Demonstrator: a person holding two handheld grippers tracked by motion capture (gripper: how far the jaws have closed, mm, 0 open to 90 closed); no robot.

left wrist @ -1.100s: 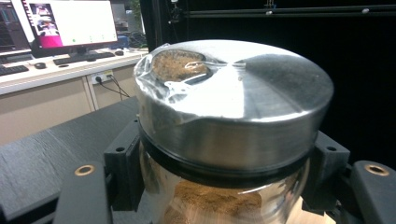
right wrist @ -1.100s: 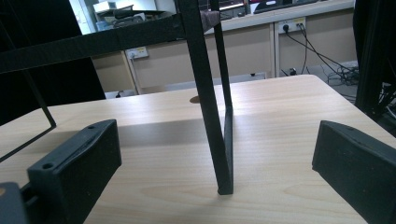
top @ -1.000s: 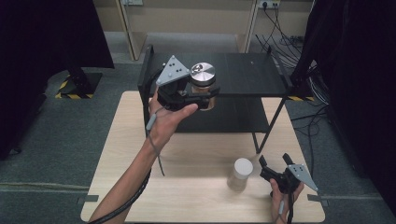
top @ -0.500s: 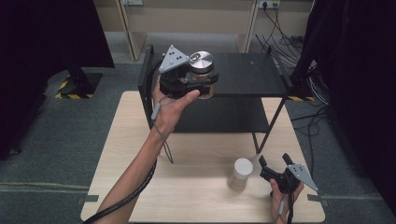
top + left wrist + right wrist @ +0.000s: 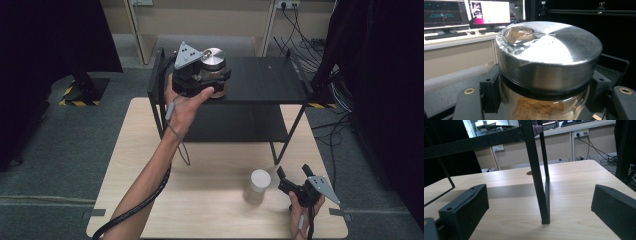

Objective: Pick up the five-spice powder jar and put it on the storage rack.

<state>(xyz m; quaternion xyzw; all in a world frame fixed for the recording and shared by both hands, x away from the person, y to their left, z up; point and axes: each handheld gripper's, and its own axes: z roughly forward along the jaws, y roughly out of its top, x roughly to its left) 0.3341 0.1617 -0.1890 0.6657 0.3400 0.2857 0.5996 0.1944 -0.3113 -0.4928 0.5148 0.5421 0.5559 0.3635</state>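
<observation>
- Left gripper (image 5: 212,82) clamped on a glass jar w/ brushed-metal lid and brown powder inside (image 5: 214,65), held over the near-left part of the black two-tier metal shelf (image 5: 265,75), top tier.
- Step in hand, by the look of it: placing jar on the shelf top. Can't tell from high view whether base touches the board yet.
- Next move prob. calls for: lowering till base sits flat, clear of the near edge, then spreading jaws and backing off w/o tipping it.
- Right gripper (image 5: 292,175) spread wide, nothing between jaws, low over the light wooden table (image 5: 130,165) near-right, just right of a small clear jar w/ white lid (image 5: 258,185).
- Left gripper view: jar (image 5: 546,75) close up – pads either side below the lid, powder level, dented foil patch on lid; not readable from above.
- Right gripper view: a shelf leg (image 5: 537,175) standing between the open jaws, farther off.
- High view: whole layout, both hands' places.
</observation>
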